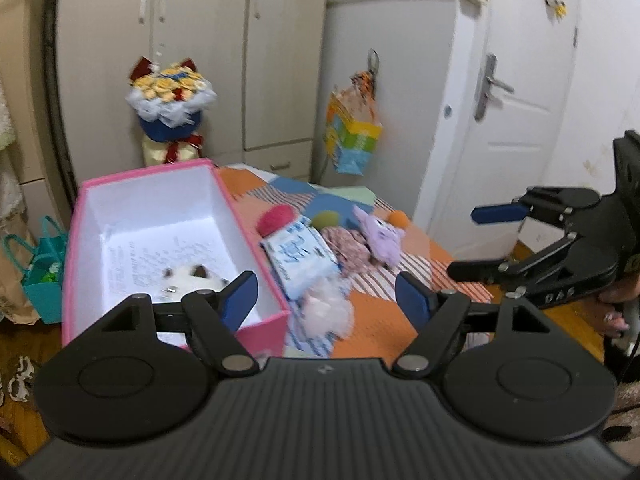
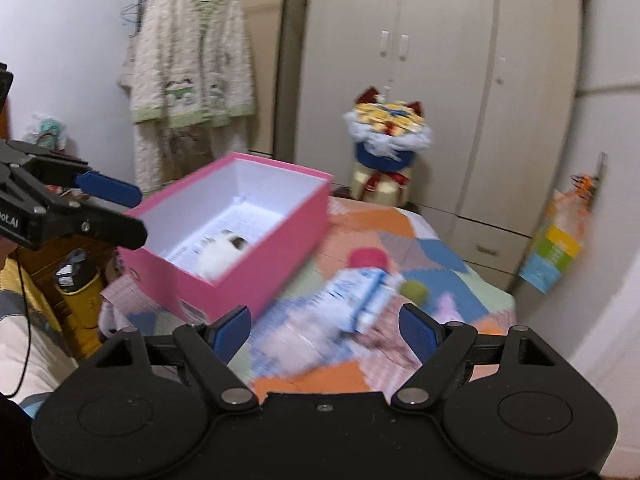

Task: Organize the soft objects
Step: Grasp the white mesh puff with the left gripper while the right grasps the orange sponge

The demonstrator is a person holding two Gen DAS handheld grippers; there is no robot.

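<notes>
A pink box sits open on a patchwork-covered bed, and one white plush toy already lies inside it on a printed sheet, the only soft object sorted so far by the look of things. The rest of the job is spread beside the box: a pale pink fluffy toy just off its near corner, a blue-and-white tissue pack touching the box's outer wall, a red pom-pom behind the pack, a green ball, a lilac plush with an orange ball near it, and a patterned cloth under the lilac toy. The left hand-held gripper hovers above the box's near end and the fluffy toy, its jaws spread wide and holding nothing. The right hand-held gripper hangs over the blurred heap of toys, equally wide apart and empty; in the left wrist view it appears at the right edge, clear of the bed. Motion blur smears the nearest toys, so their exact outlines are hard to read. Judged from this, the task is in its early stage, with roughly half a dozen pieces left to gather and the fluffy pink toy the likeliest next pick.
</notes>
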